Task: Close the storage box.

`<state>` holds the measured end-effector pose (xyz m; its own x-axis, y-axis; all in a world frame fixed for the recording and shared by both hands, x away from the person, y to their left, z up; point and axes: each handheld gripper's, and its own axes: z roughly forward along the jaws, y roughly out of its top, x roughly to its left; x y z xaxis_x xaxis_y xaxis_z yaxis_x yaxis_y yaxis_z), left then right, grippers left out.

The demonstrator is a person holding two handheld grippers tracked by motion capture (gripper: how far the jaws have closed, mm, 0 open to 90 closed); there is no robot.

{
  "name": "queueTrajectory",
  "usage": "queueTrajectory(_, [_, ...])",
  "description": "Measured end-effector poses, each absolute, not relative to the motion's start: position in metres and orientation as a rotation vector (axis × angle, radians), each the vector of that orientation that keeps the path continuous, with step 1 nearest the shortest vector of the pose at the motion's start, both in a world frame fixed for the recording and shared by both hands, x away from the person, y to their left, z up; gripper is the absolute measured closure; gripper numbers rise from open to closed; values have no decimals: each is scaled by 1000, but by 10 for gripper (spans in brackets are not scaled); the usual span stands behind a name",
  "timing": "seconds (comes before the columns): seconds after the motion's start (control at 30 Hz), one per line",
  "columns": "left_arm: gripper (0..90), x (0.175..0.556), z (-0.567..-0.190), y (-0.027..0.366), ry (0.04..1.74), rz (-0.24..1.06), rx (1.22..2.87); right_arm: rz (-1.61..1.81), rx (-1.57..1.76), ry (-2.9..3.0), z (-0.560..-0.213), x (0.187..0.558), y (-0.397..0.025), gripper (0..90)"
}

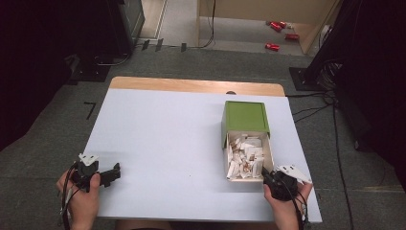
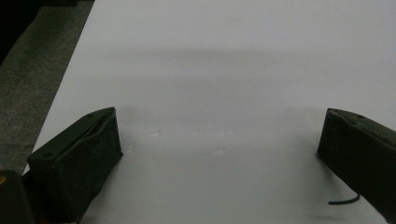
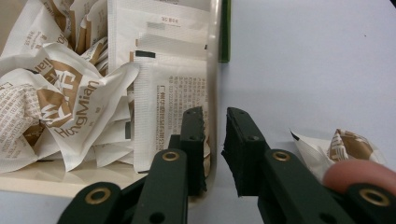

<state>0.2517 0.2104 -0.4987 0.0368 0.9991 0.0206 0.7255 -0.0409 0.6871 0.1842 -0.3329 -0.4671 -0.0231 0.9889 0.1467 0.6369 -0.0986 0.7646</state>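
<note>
The black left gripper [image 1: 113, 173], jaws wide apart, is held over bare white table [image 1: 163, 143] near its left edge. The black right gripper [image 3: 215, 135] is nearly closed astride the wall of the cream drawer [image 1: 270, 158], full of white-brown paper sachets [image 1: 245, 155], of the green box [image 1: 245, 116].

Small red objects [image 1: 278, 26] on the far floor: too small to identify. Lone brown-and-white paper sachet [image 3: 348, 145] on the pale desk [image 3: 308, 65]: partly covered by a fingertip [image 3: 357, 173]. Fine print on the sachets in the cream tray [image 3: 214, 70]: illegible. Tray wall between the nearly closed right tongs [image 3: 215, 156]: contact uncertain.
</note>
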Motion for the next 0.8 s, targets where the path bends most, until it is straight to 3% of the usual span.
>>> queueTrajectory(0.1, [0,252,-499,210,1740,714,1819,966,1763,1665,-467,183,-331,858])
queueTrajectory(0.8, [0,252,-499,210,1739,715,1821,915,1849,1569,-457,196,-321,883])
